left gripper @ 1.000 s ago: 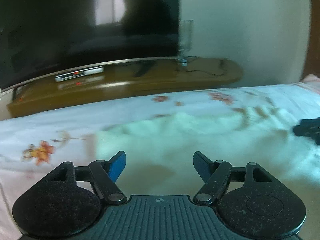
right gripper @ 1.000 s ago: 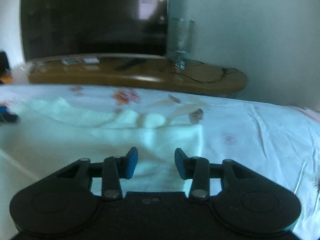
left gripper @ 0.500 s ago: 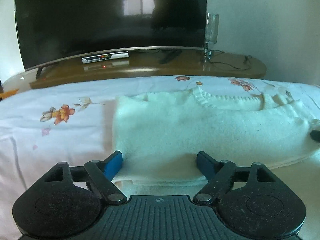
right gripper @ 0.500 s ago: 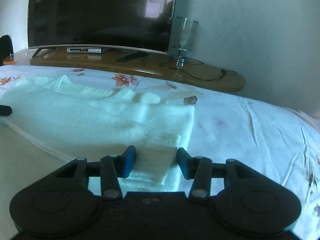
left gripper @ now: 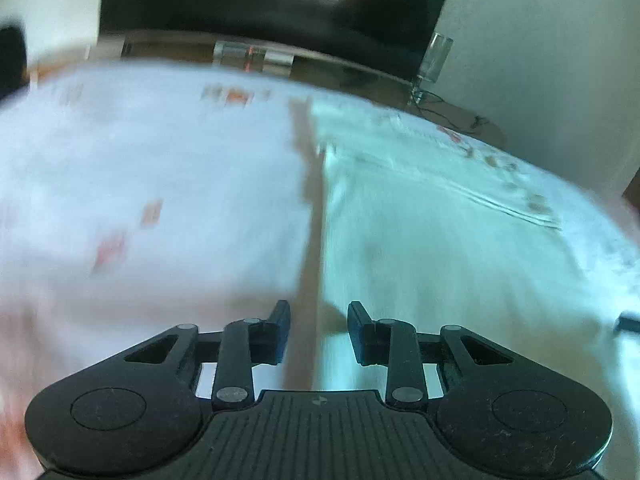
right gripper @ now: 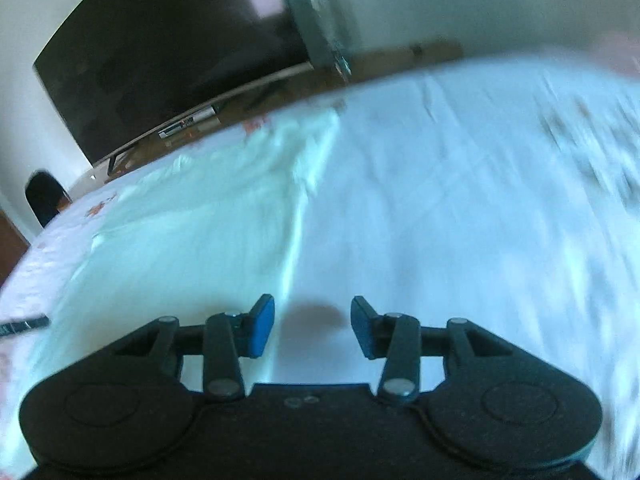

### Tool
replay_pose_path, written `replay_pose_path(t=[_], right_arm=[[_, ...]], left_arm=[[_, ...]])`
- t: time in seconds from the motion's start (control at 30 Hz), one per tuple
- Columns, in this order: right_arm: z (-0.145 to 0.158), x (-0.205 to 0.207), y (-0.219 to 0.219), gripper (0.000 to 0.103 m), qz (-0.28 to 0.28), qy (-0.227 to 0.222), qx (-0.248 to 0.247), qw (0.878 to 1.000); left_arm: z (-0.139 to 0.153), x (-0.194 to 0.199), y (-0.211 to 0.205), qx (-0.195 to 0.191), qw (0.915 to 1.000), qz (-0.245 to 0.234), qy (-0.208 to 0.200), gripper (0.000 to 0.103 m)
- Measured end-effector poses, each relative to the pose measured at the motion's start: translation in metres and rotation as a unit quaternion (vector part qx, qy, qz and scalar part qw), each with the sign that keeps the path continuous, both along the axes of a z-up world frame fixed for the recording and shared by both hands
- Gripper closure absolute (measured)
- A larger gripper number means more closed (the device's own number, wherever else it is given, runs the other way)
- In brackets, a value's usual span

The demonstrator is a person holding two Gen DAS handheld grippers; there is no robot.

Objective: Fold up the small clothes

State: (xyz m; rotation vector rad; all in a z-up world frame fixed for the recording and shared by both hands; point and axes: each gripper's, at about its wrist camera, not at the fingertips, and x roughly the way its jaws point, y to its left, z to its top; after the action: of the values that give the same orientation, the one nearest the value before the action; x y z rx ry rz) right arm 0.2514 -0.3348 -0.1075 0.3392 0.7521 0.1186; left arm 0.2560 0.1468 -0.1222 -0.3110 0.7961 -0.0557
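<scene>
Now swung outward to either short end of the folded white sweater (left gripper: 420, 240) on the bed (left gripper: 140, 180), left gripper (left gripper: 319, 330) at its 9 o'clock edge with jaws closing on nothing, right gripper (right gripper: 312, 326) at 3 o'clock released, ready for the crosswise fold.

The picture is blurry and tilted. The right gripper (right gripper: 312, 326) hangs over the bed (right gripper: 460, 208), its blue pads a little apart with nothing between them. A white sweater (right gripper: 192, 224) lies flat on the bed's left part. Its right edge runs just beside the gripper. A big dark TV (right gripper: 172, 52) stands beyond the bed's far edge.
</scene>
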Motion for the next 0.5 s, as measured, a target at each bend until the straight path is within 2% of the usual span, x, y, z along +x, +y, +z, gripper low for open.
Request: replay_pose_path(t=[0.03,0.07,0.13,0.23,0.33,0.43,0.5], right_arm=[[-0.002,-0.02,-0.001,0.06,0.001,0.008,0.02,1.0],[-0.005,-0.041,-0.001,0.06,-0.003,0.018,0.04,0.999],[-0.01,-0.076,0.001,0.06,-0.005,0.039,0.083,0.996],[-0.014,-0.119,0.012,0.061,0.004,0.055,0.12,0.991],[-0.02,-0.149,0.02,0.061,0.006,0.074,0.169,0.983],[-0.028,-0.168,0.022,0.062,-0.002,0.08,0.221,0.972],[-0.034,-0.171,0.02,0.067,-0.017,0.081,0.256,0.963]], left_arm=[[-0.004,-0.015,0.004,-0.033,0.9994,-0.005,0.004,0.056],[-0.005,-0.035,0.008,-0.063,0.998,-0.012,0.003,0.039],[-0.006,-0.067,0.009,-0.1,0.9947,-0.025,0.008,0.029],[-0.012,-0.11,0.014,-0.149,0.9882,-0.027,0.02,0.029],[-0.025,-0.132,0.028,-0.241,0.9698,-0.021,0.029,0.029],[-0.037,-0.138,0.033,-0.285,0.958,-0.018,0.028,0.029],[-0.04,-0.137,0.032,-0.3,0.9533,-0.019,0.031,0.035]])
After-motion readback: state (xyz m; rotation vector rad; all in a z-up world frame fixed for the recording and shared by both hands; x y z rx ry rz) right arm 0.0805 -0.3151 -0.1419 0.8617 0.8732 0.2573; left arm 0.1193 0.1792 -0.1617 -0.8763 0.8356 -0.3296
